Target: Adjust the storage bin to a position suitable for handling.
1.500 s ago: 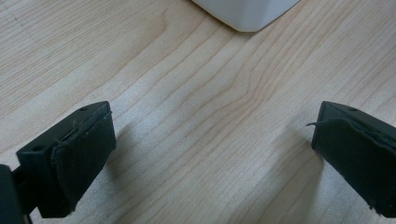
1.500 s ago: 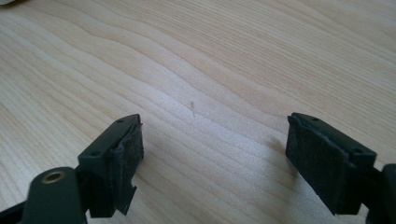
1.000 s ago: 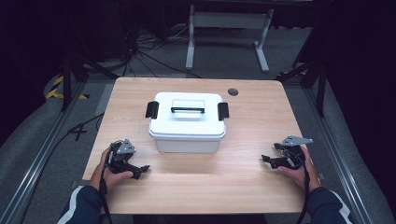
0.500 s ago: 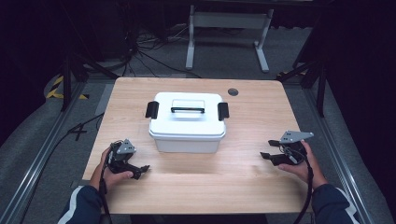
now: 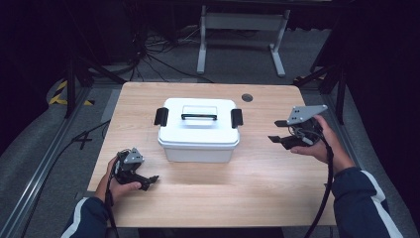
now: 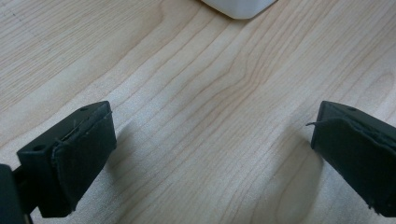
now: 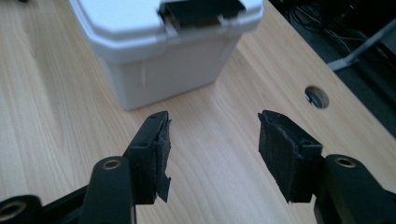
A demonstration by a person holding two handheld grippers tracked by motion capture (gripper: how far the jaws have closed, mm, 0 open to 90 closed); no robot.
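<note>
Your left tool [image 5: 148, 179] rests low on the worktop [image 5: 257, 198], jaws spread wide with only bare wood between them. A corner of the white box [image 5: 198, 130] shows just beyond and ahead of those jaws in the left gripper view, so that tool is near the box but not touching it.

Your right tool [image 5: 278, 139] is held above the worktop, off the right end of the box and apart from it. Its jaws have just been closing and now stand partly open, with nothing between them. In the right gripper view the box's right-hand black latch [image 7: 201, 11] sits straight ahead of the jaws, a little higher than them.

Judging by this, the work has barely begun: the lid [image 5: 198, 115] is seated, both black latches look down, and the handle [image 5: 199, 117] lies flat on top. The approach to the right latch seems under way; unlatching and lifting the lid are still to come.

With the lid on, you cannot tell what, if anything, the box holds. Farther off, a round cable hole [image 5: 246, 97] marks the worktop's back edge.
</note>
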